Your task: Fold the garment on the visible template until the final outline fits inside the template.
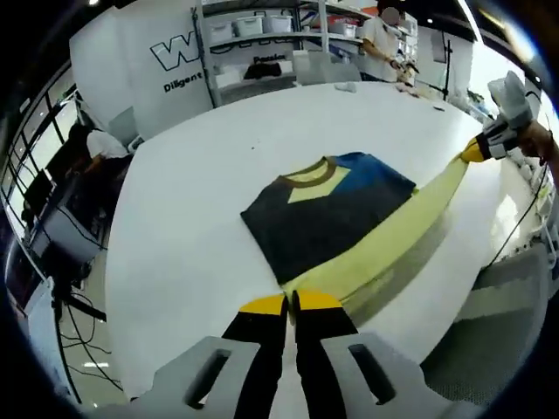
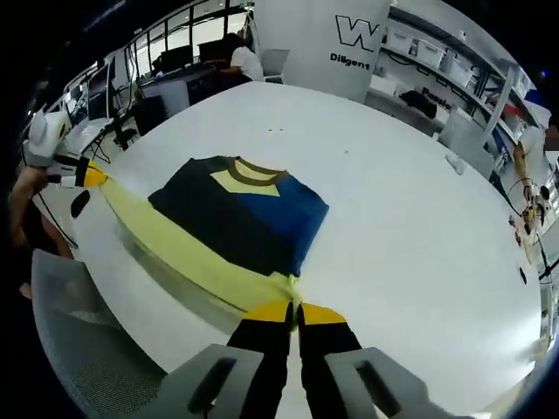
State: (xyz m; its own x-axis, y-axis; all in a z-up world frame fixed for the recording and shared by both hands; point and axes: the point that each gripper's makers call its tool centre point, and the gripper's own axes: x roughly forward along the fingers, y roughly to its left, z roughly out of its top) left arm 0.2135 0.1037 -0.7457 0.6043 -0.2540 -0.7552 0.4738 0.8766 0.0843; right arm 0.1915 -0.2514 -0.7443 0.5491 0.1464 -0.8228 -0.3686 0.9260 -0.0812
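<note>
left gripper view: left gripper [image 1: 291, 302] is seen clamped on one end of the garment's [image 1: 327, 218] yellow hem; right gripper [image 2: 294, 308] is clamped on the other end, hem stretched taut and lifted off the white desk [image 1: 201, 201]. rest of the garment is laid flat mid-desk, collar away. no template outline can be made out. risk judged: uneven pull may drag or skew the flat part, or the hem may slip out. grey chair [image 2: 70, 349] sits by the desk edge; shelves [image 1: 262, 44] and a person [image 1: 384, 44] stand far behind.
</note>
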